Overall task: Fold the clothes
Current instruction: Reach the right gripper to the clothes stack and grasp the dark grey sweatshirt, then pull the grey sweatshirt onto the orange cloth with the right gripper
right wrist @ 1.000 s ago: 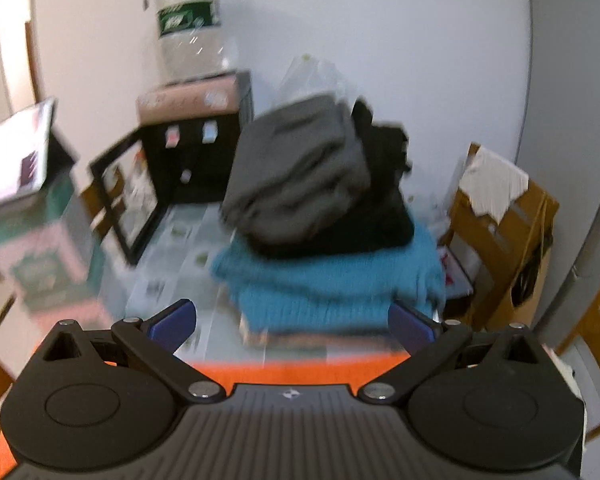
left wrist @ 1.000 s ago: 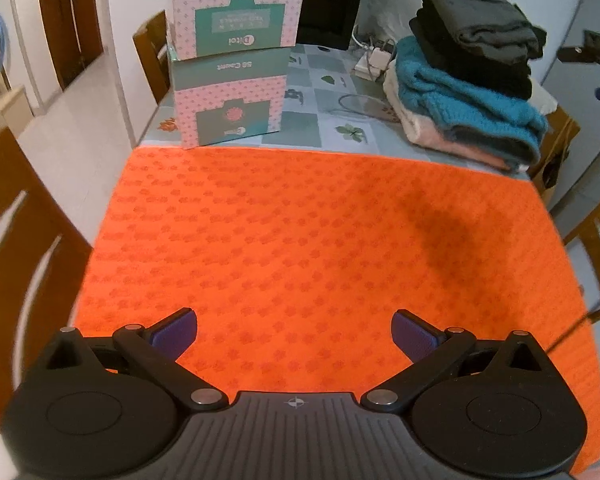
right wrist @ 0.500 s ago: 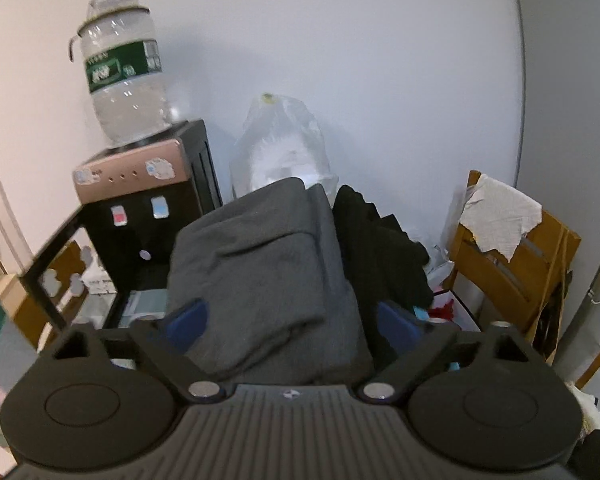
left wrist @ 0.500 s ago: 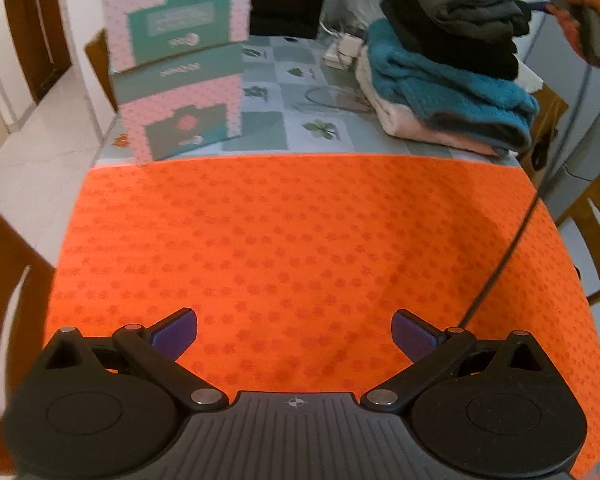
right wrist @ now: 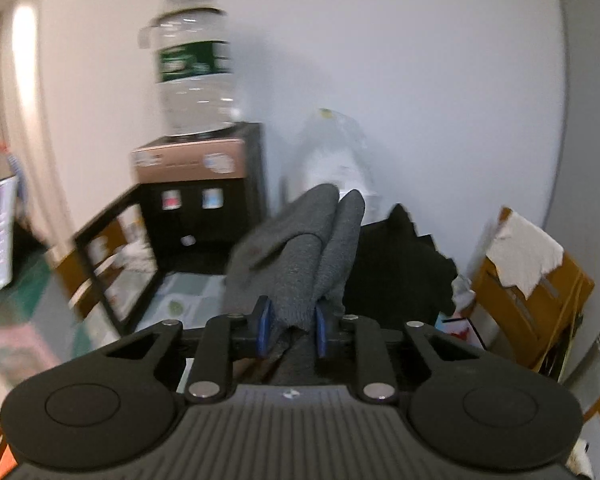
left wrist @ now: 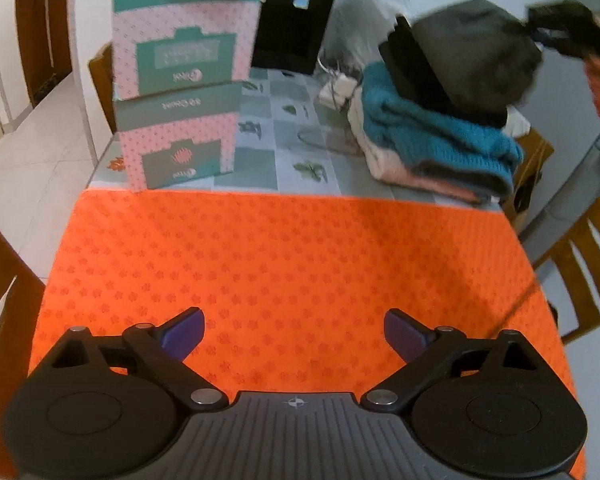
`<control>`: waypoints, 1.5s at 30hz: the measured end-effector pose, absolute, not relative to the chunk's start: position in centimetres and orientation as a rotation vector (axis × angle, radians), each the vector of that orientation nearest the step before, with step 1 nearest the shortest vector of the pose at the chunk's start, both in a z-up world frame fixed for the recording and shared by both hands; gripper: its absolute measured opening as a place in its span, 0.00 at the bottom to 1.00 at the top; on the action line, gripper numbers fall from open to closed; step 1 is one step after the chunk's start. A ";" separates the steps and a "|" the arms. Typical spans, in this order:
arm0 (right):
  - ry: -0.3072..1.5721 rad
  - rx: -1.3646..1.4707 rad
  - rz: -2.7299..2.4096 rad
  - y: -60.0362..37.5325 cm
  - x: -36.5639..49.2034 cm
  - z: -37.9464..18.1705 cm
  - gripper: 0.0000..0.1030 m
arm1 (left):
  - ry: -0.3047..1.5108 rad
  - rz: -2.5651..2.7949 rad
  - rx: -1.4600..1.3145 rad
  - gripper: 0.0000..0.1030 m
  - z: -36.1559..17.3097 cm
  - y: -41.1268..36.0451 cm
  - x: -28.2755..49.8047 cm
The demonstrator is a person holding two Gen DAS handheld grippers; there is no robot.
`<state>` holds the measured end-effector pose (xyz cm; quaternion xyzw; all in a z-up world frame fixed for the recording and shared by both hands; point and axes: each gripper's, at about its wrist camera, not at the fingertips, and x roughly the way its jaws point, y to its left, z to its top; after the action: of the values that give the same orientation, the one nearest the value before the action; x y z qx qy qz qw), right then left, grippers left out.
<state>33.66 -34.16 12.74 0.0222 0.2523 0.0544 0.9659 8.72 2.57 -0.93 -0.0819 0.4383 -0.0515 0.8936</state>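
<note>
1. My right gripper (right wrist: 289, 330) is closing, its pads pinching the grey garment (right wrist: 300, 248) atop the clothes pile (left wrist: 440, 140), to bring it down for folding.
2. My left gripper (left wrist: 294, 330), jaws wide but narrowing slightly and empty, waits over the orange mat (left wrist: 292, 248) in front of that pile, ready to help spread it.

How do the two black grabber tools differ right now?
The left gripper has its blue pads far apart with nothing between them; the right gripper has its pads close together, closing on a fold of the grey garment. The left one hangs over the bare orange mat; the right one is at the pile of clothes. Both share the same black, two-fingered build.
</note>
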 end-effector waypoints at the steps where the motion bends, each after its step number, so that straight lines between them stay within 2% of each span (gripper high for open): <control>1: 0.510 0.033 0.131 -33.6 31.9 12.9 0.25 | 0.901 -0.102 -0.178 0.94 -0.7 2.8 8.5; 6: 0.593 -0.002 0.244 -31.0 24.2 11.4 0.24 | 0.904 -0.096 -0.208 0.94 -0.6 3.3 7.6; 15: 0.935 -0.002 0.420 -23.3 11.1 -0.3 0.23 | 1.018 -0.133 -0.344 0.88 -3.5 3.5 6.3; 21: 0.934 -0.054 0.475 -18.5 3.6 -2.2 0.23 | 1.051 -0.190 -0.441 0.87 -4.4 2.7 5.4; 27: 0.927 -0.071 0.530 -18.0 1.6 -1.6 0.24 | 1.047 -0.222 -0.464 0.86 -4.5 1.5 4.9; 29: 0.927 -0.070 0.553 -17.8 1.2 -1.6 0.24 | 1.064 -0.220 -0.456 0.73 -5.2 1.1 4.9; 30: 0.928 -0.064 0.568 -17.7 1.1 -1.6 0.26 | 1.077 -0.219 -0.456 0.69 -5.7 1.0 4.9; 32: 0.935 -0.059 0.588 -17.7 1.1 -1.7 0.29 | 1.090 -0.222 -0.501 0.54 -6.4 1.4 4.7; 35: 0.935 -0.068 0.611 -18.1 0.7 -1.7 0.36 | 1.095 -0.218 -0.513 0.46 -6.8 2.2 4.2; 38: 0.930 -0.083 0.598 -19.1 0.2 -1.8 0.49 | 1.101 -0.192 -0.457 0.46 -7.1 2.8 3.4; 45: 0.950 -0.179 0.425 -22.0 -0.4 -3.6 0.50 | 1.147 -0.039 -0.356 0.46 -9.0 5.5 1.5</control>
<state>-0.42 -22.04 -3.62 -0.0853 0.4534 0.2027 0.8638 1.50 5.48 -8.96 -0.1673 0.5395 -0.0186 0.8250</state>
